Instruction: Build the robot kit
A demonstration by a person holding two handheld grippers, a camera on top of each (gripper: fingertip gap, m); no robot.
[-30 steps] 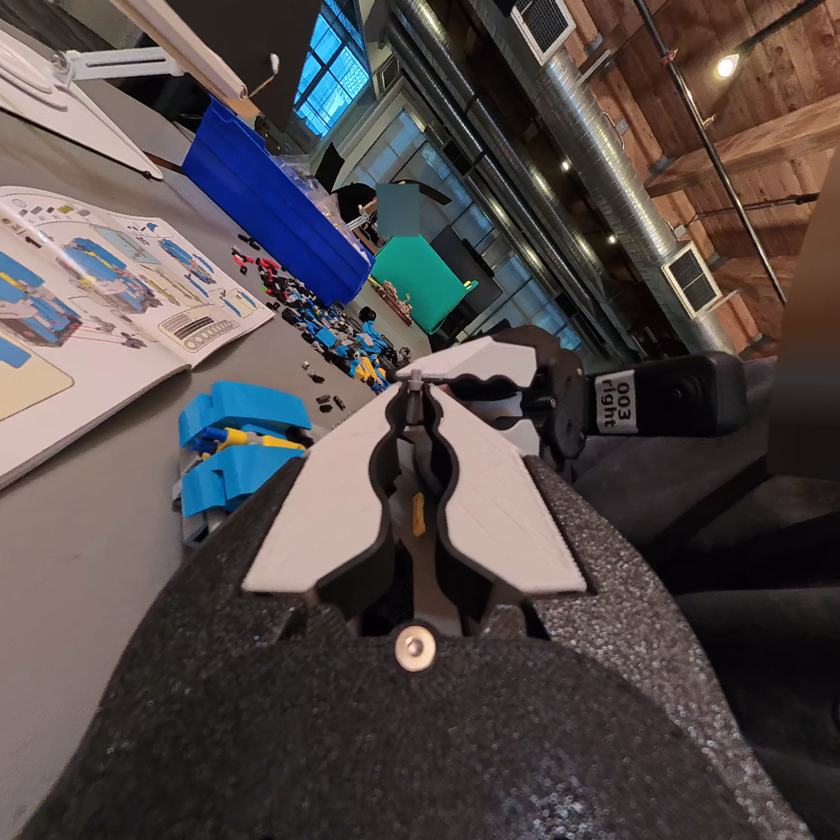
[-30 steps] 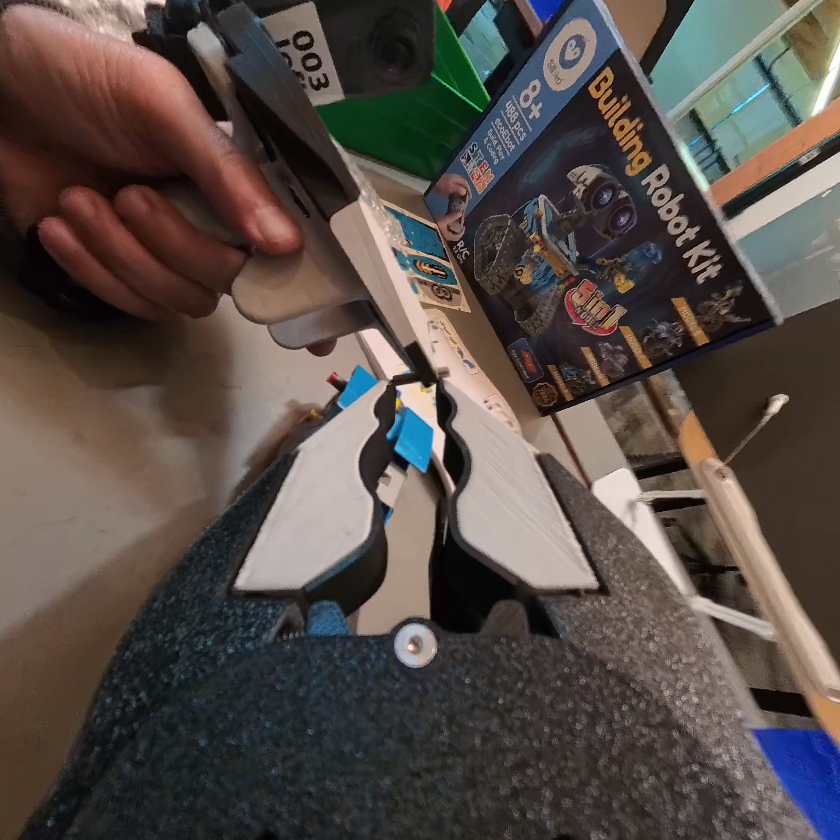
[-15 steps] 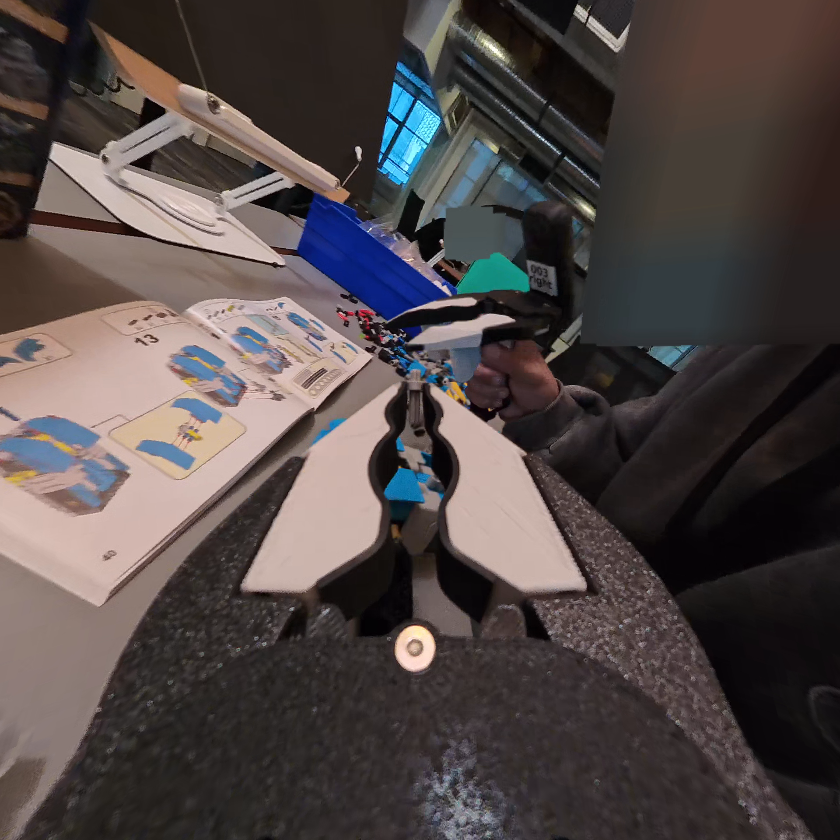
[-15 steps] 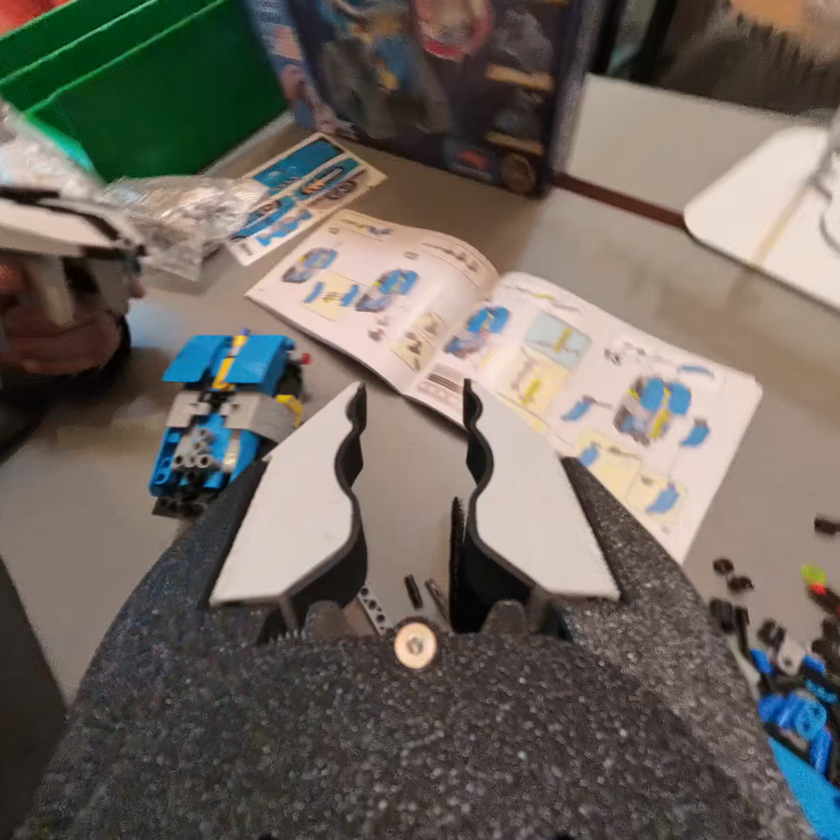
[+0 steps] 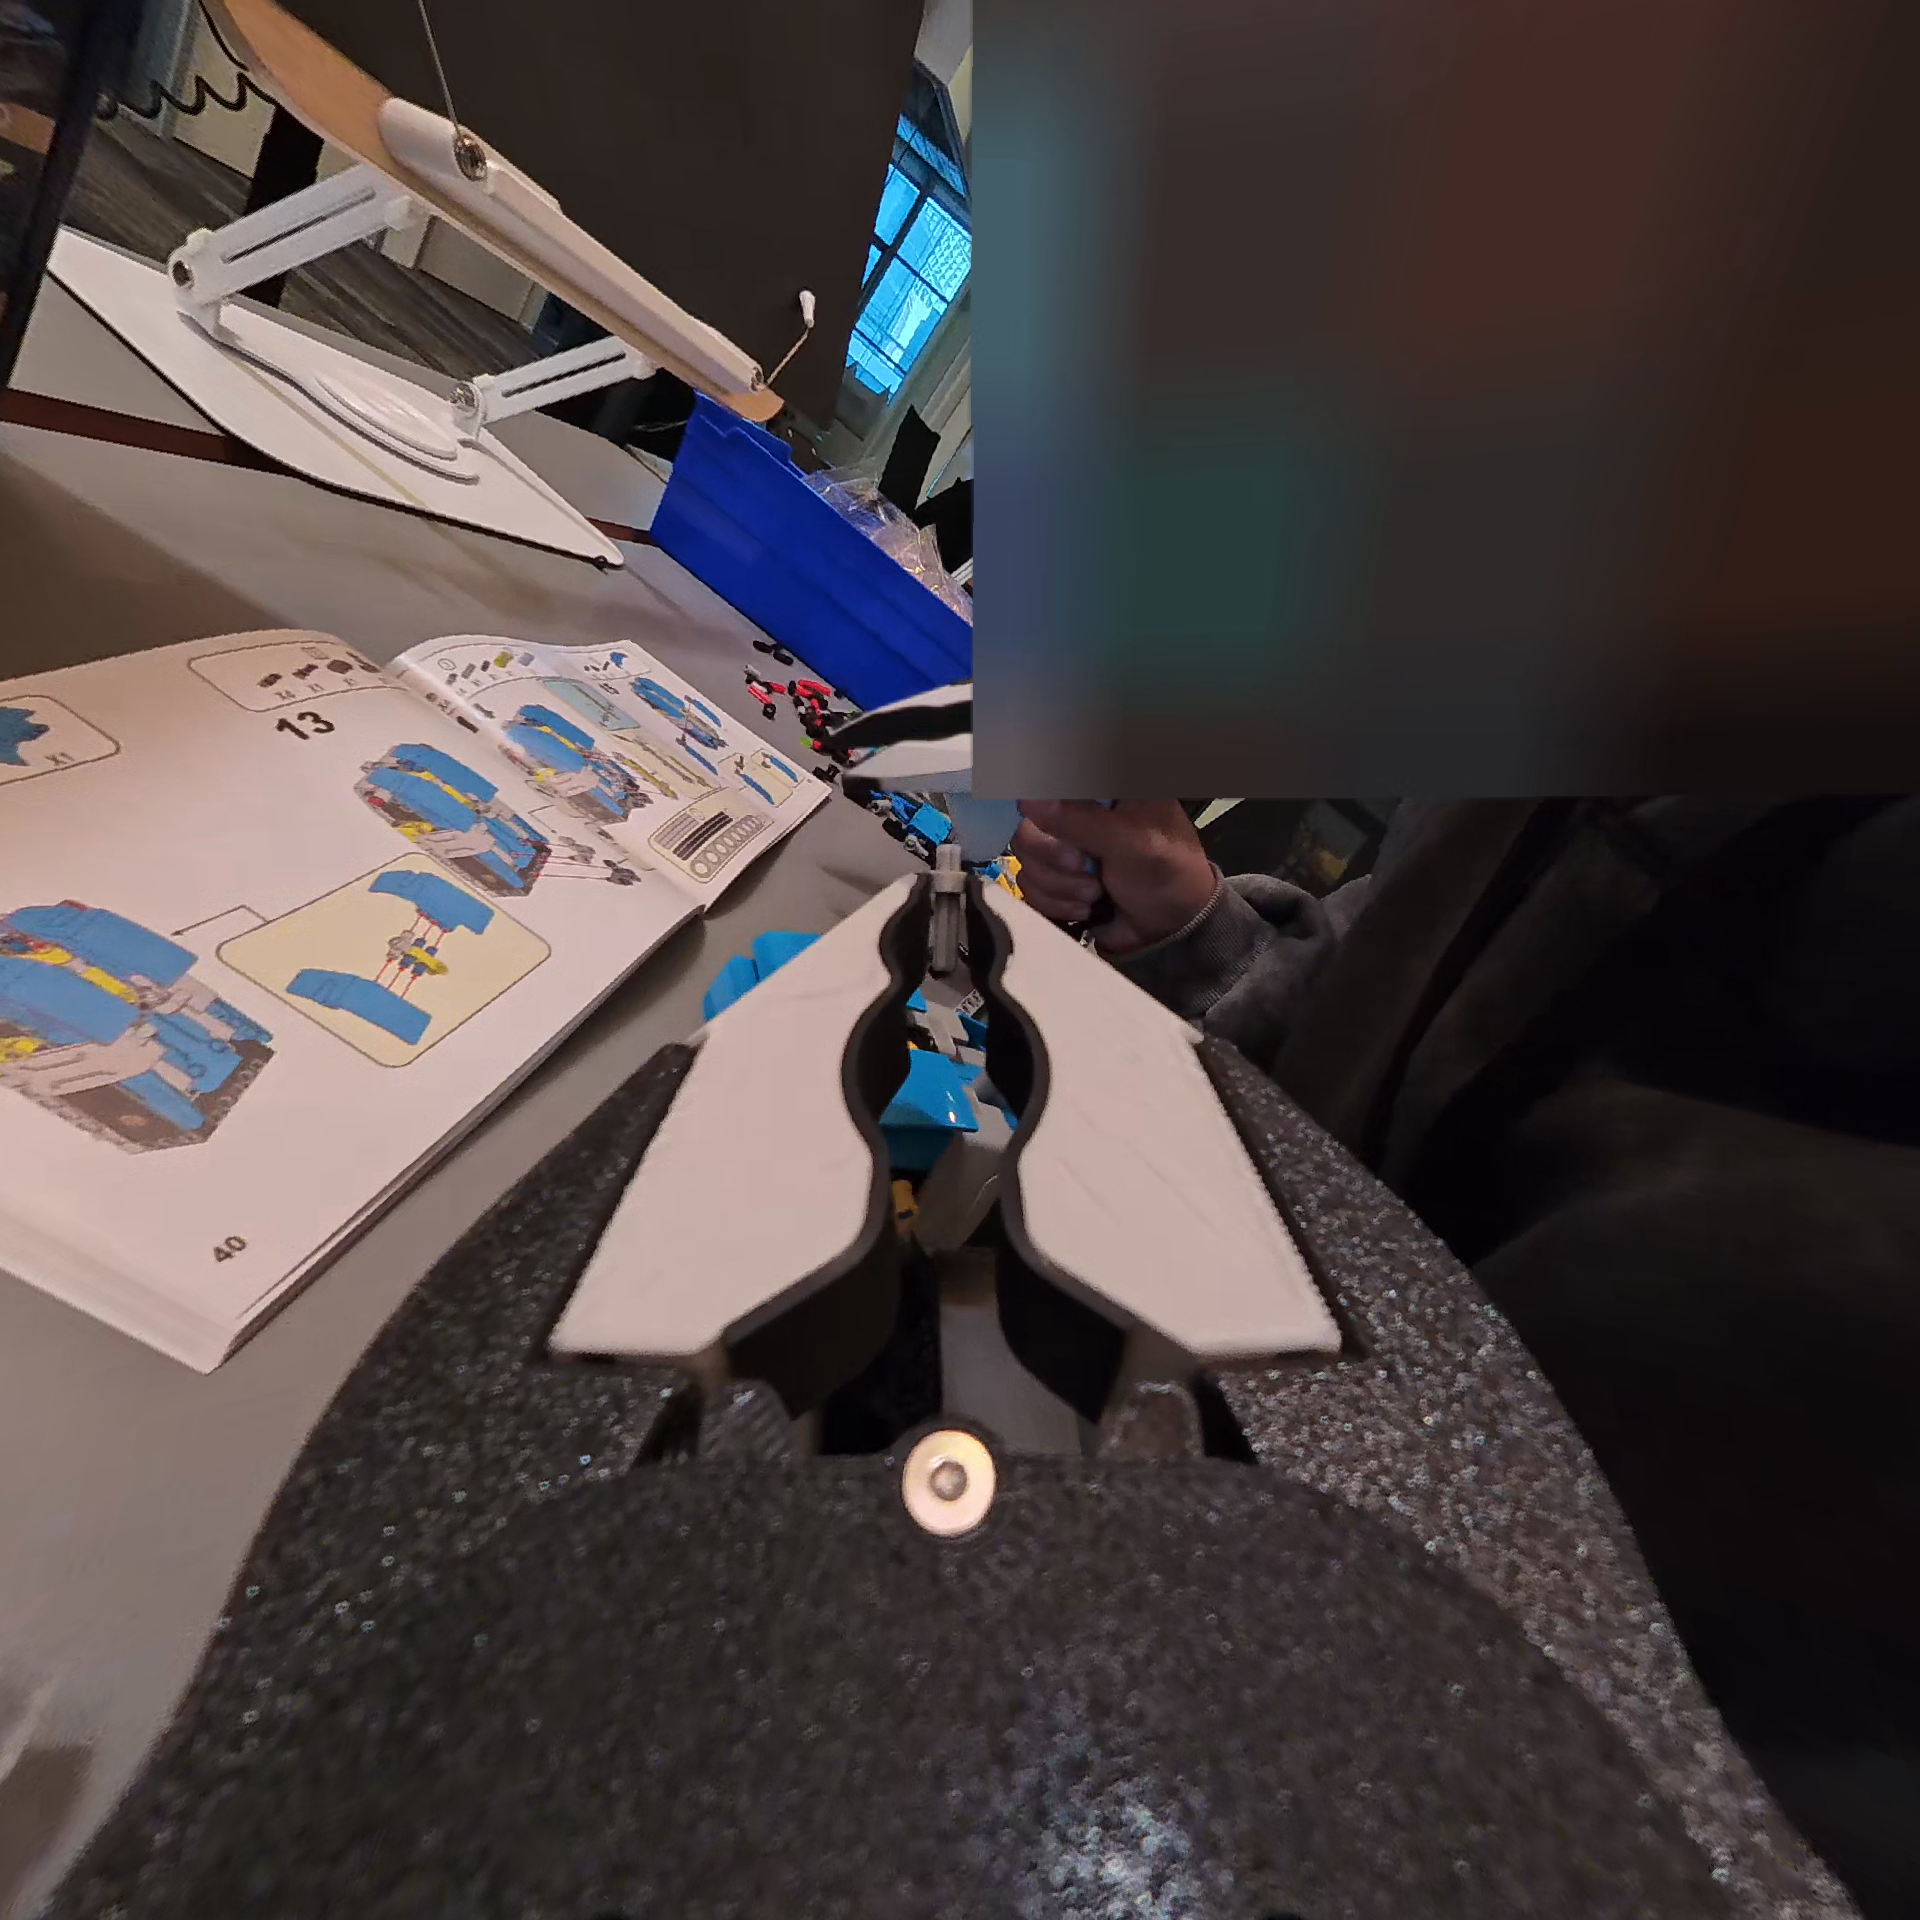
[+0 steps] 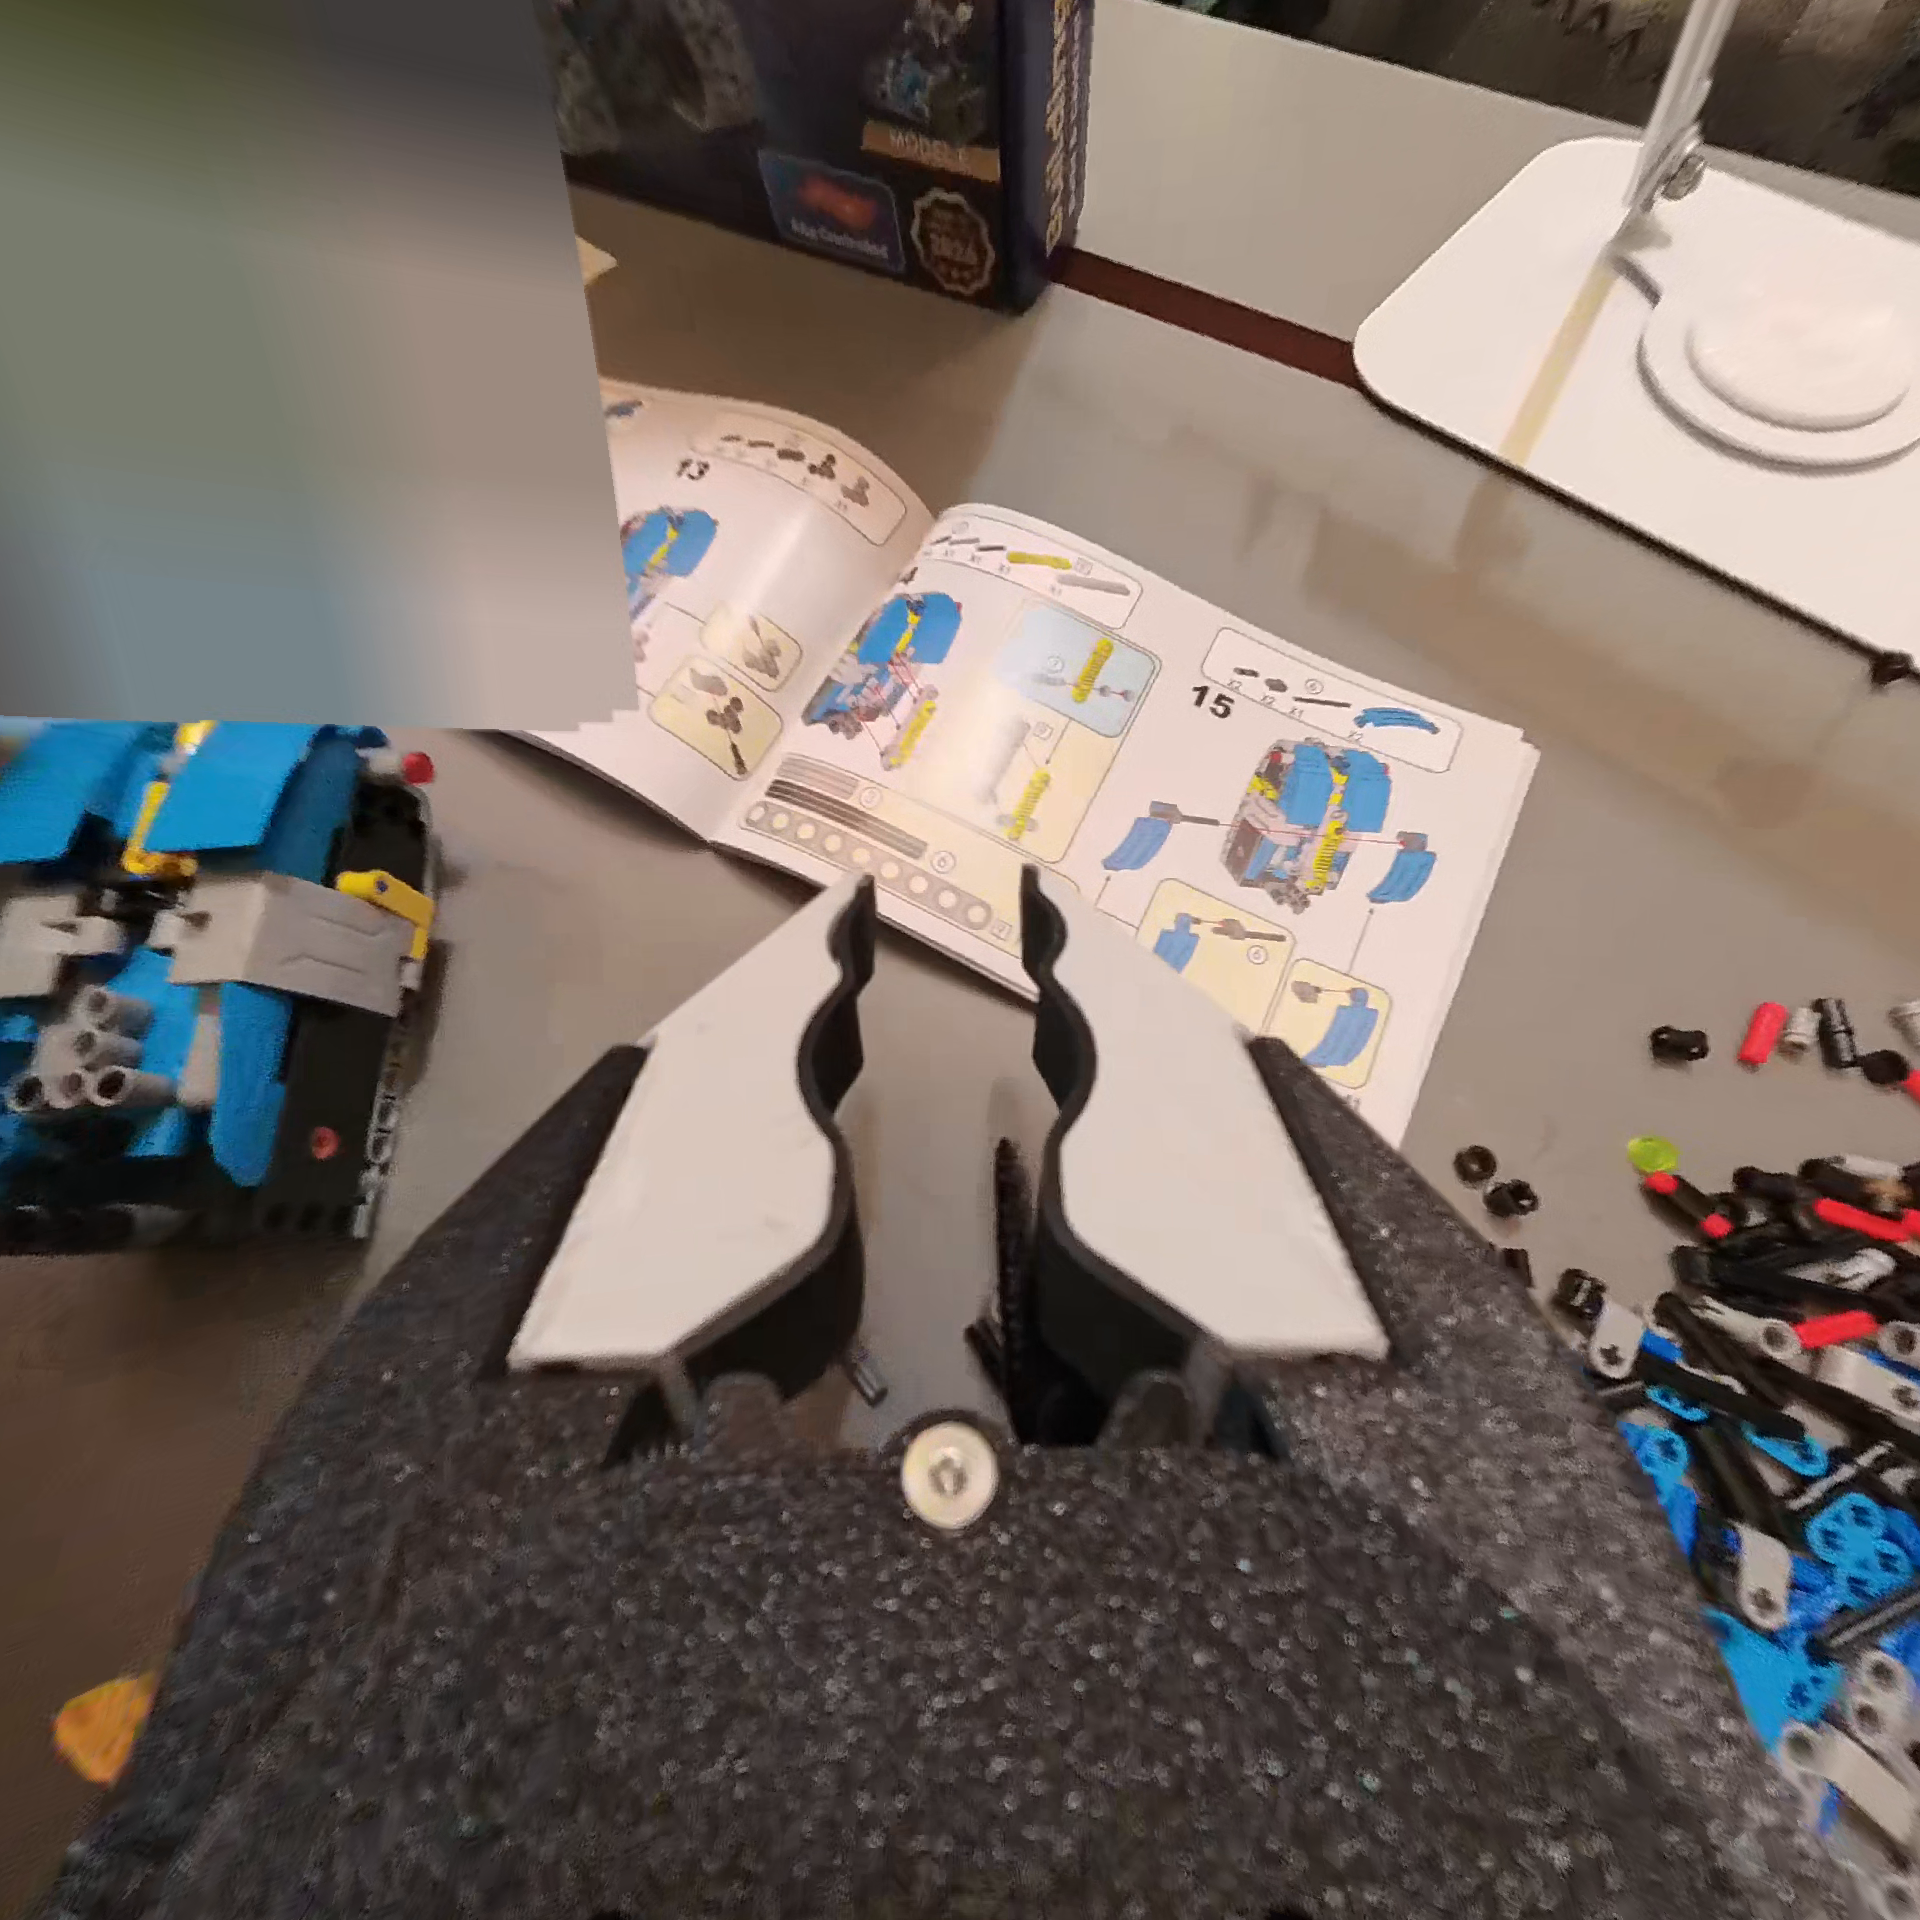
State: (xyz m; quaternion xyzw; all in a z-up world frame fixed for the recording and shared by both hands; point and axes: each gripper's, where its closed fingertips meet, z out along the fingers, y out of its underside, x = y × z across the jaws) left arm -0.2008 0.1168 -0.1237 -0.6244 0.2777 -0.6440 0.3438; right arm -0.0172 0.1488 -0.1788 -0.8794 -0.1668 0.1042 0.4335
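My left gripper (image 5: 945, 902) is shut on a small grey pin (image 5: 944, 914) held upright at its fingertips, above a blue brick model (image 5: 935, 1091) that shows between the fingers. My right gripper (image 6: 943, 902) is open and empty, above the grey table near the lower edge of an open instruction booklet (image 6: 1091, 748). The blue, grey and yellow brick model (image 6: 208, 977) lies to its left. A pile of loose black, blue and red pieces (image 6: 1787, 1351) lies to its right. The right gripper's tips (image 5: 904, 740) show far off in the left wrist view.
The booklet (image 5: 343, 935) lies left of the left gripper. A white stand base (image 6: 1714, 343) and a dark kit box (image 6: 862, 156) sit at the table's far side. A blue bin (image 5: 810, 561) stands behind loose pieces. A person's hand (image 5: 1101, 873) and dark sleeve are at the right. Tip to tip, the grippers are about 20 cm apart.
My right gripper has opened, pulled away from the left gripper and swung down over the table beside the booklet. My left gripper has tilted level, still shut on the grey pin.
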